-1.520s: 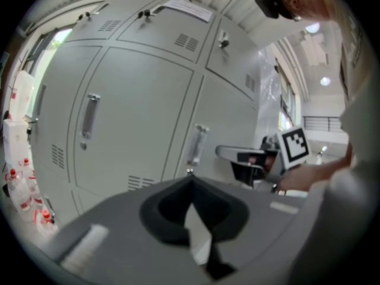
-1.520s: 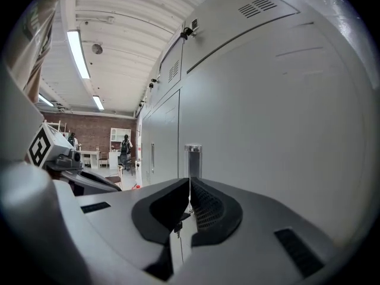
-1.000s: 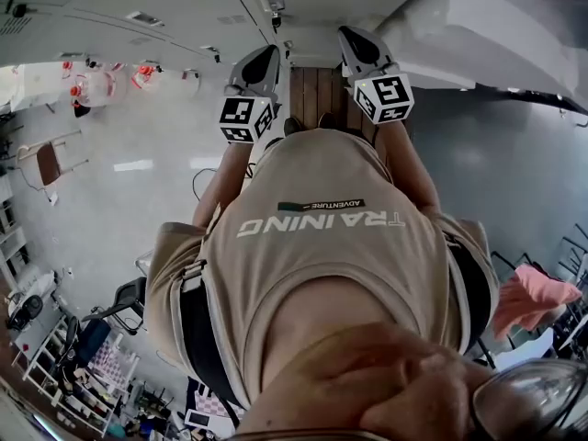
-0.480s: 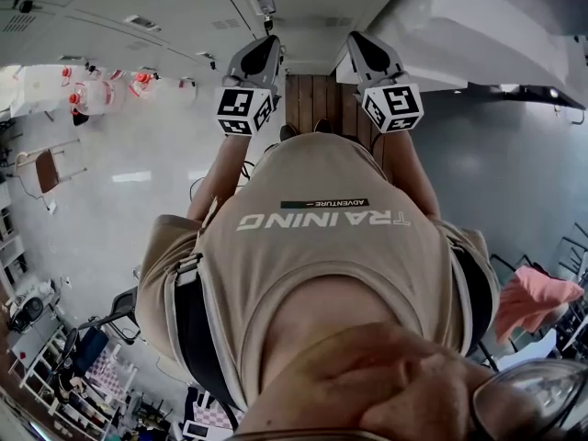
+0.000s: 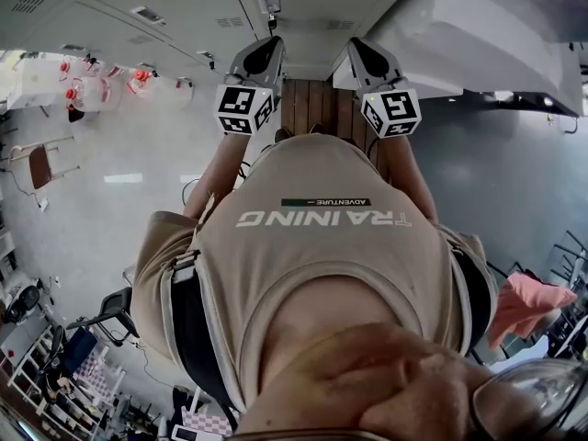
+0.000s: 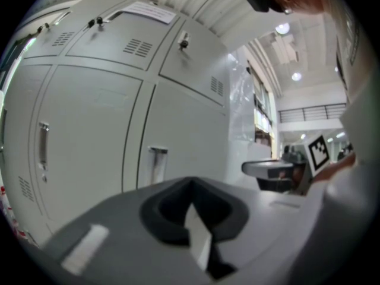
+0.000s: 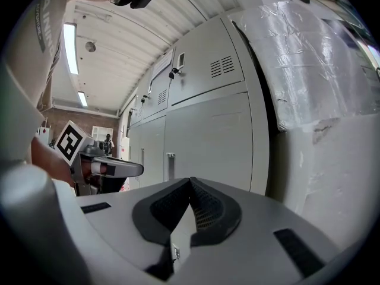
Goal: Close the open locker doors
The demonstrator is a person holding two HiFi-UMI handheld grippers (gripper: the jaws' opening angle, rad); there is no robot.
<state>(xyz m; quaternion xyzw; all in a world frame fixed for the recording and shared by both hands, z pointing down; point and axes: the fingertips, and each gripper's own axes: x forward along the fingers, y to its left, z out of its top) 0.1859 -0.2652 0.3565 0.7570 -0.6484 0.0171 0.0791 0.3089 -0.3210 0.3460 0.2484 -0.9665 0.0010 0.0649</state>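
Head view, left gripper [image 5: 265,51], right gripper [image 5: 361,51] short of shut locker doors [image 5: 138,3], fingers [image 7: 208,211] together

Open air lies before the flat locker fronts [image 7: 208,129]; a plastic-wrapped white block [image 7: 323,70] juts out at their right edge.

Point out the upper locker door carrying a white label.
The middle upper door, left gripper view: only it has a white label above its vent.
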